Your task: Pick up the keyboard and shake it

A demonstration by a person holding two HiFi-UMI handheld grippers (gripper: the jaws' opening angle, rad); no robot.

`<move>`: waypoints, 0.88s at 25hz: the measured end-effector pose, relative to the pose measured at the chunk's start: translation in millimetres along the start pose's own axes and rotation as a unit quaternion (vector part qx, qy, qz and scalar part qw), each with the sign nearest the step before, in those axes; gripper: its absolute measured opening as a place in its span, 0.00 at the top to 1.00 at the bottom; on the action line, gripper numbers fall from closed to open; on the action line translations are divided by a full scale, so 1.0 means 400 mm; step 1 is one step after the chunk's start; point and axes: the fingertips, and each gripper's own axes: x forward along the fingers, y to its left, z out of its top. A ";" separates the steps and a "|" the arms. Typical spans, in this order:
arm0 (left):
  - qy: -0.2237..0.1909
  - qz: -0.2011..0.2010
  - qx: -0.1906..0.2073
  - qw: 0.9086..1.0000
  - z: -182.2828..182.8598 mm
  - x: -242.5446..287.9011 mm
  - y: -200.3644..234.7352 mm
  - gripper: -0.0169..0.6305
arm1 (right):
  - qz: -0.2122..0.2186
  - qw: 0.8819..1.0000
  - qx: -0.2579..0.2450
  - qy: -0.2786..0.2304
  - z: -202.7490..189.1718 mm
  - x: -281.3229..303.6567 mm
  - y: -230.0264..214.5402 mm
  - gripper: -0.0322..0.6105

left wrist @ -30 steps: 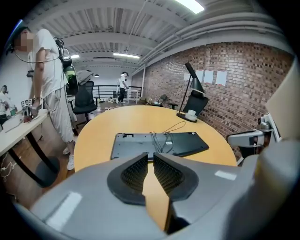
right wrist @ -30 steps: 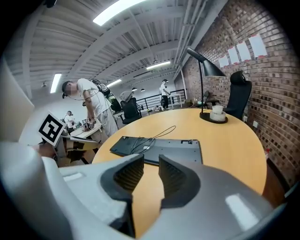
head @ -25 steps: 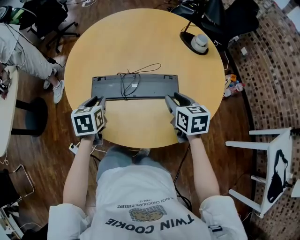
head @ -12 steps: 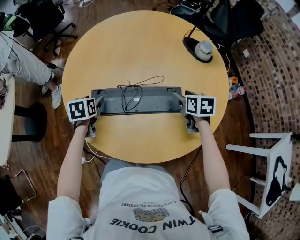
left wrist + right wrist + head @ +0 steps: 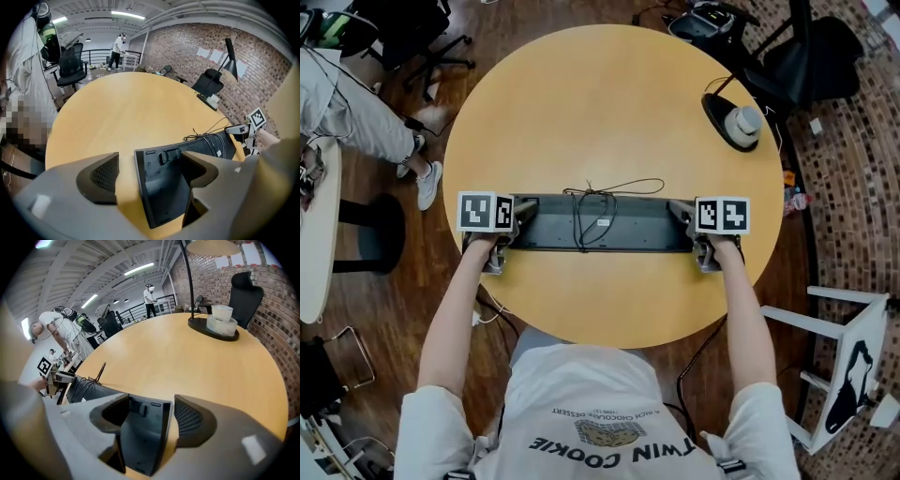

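While the dark grey plastic keyboard (image 5: pixel 600 223) lies underside-up on the round yellow wooden tabletop (image 5: pixel 609 103), the left gripper (image 5: pixel 517 223) straddles its left end, fingers (image 5: pixel 104 174) spreading; the right gripper (image 5: pixel 682 223) straddles its right end, fingers (image 5: pixel 192 420) likewise spreading, neither pinching.

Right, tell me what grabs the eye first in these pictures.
A dark keyboard lies underside up on the round wooden table, with its cable looped loosely on top. The left gripper and right gripper each straddle one end of it, their fingers opening and not clamped on it. A black lamp base sits at the table's far right edge.
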 end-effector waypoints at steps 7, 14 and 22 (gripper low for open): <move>0.018 -0.051 -0.024 0.998 0.008 0.026 -0.024 0.34 | 0.045 0.998 0.010 0.034 -0.002 0.016 0.013 0.49; 0.019 -0.067 -0.033 0.997 0.002 0.032 -0.035 0.40 | 0.052 0.997 -0.003 0.055 -0.009 0.023 0.008 0.49; -0.010 -0.067 -0.033 0.997 0.001 0.029 -0.037 0.39 | 0.047 0.997 -0.002 0.062 -0.008 0.022 0.010 0.49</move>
